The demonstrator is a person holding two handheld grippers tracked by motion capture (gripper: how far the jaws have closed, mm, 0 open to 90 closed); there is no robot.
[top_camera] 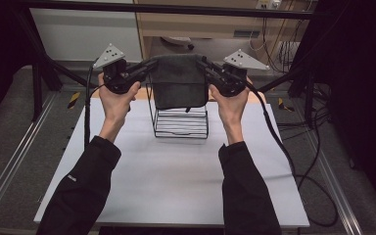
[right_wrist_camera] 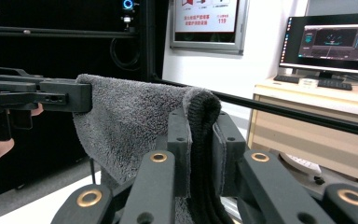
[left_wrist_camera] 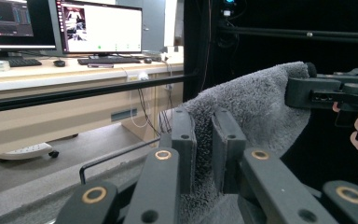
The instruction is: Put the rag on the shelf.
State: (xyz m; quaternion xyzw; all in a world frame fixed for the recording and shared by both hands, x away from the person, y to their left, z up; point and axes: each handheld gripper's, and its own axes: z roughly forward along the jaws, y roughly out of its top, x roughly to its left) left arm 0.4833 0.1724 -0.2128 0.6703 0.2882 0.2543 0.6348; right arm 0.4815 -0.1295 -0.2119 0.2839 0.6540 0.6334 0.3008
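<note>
White rectangular table top (top_camera: pixel 176 181), largest thing, mostly bare. Dark grey terry towel (top_camera: pixel 178 81) held up taut above black wire rack (top_camera: pixel 181 120) at table's far middle; draping looks half done, lowering and release left. Left gripper (top_camera: pixel 144 68) and right gripper (top_camera: pixel 206 66) each clamp 1 top corner, jaws narrow. Rack's upright wires stand under the towel.

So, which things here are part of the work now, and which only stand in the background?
In use:
- grey towel
- left gripper, shut on one towel corner
- right gripper, shut on the other
- wire rack under the towel

Background:
- monitors
- keyboard
- wall notice
</note>
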